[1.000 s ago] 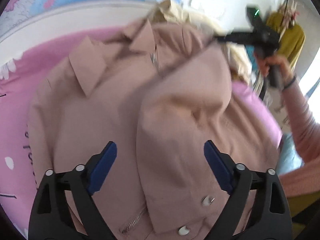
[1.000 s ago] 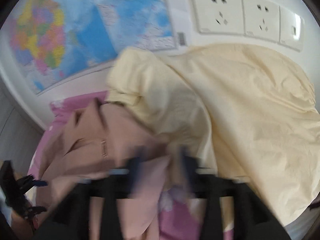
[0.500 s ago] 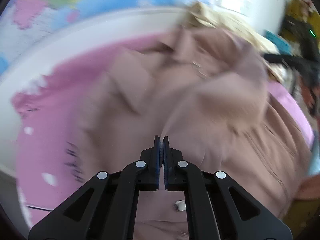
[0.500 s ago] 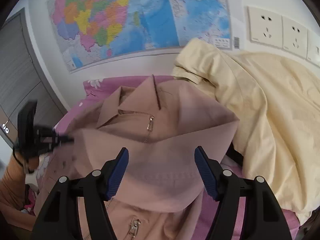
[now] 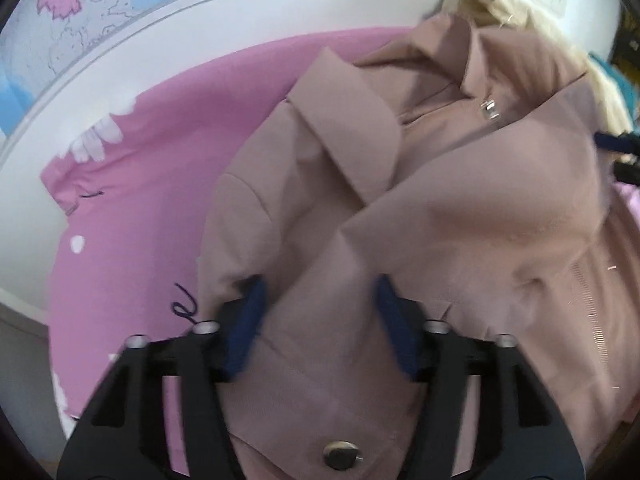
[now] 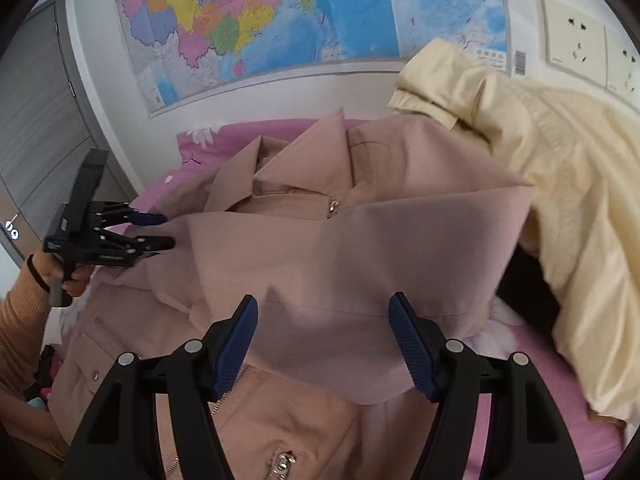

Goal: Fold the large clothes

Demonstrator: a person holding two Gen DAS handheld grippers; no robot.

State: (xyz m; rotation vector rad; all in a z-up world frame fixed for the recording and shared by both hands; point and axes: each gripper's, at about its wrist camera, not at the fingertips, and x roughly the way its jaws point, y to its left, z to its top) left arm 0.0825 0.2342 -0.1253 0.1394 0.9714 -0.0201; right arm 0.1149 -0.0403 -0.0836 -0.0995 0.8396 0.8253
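Fingers (image 5: pixel 246 320) on the left gripper (image 5: pixel 320 286) spread wide now, holding nothing, a bit smeared with motion. Half a second back: pinched tight together over the cloth. So, reads as a fresh release. Same deal on the right gripper (image 6: pixel 323 302): blue pads apart, hovering just above the fabric, nothing between them.

Dusty-pink zip-up jacket with a wide collar (image 6: pixel 360 248) lying front-up on the pink flowery bedsheet (image 5: pixel 160 140), collar toward the wall with the big coloured map (image 6: pixel 280 20). Sleeve panel (image 6: pixel 400 240) now draped flat across the chest, covering most of the zip below the puller. A second ago: still bunched and up in the air.

Means the sleeve-in part of the fold looks pretty much done. Probably next: grabbing the hem end and bringing it up toward the collar. Can't see the hem here, though.

Worth watching: crumpled cream-yellow garment (image 6: pixel 560 160) sitting right against the jacket's shoulder, easy to snag along with it.
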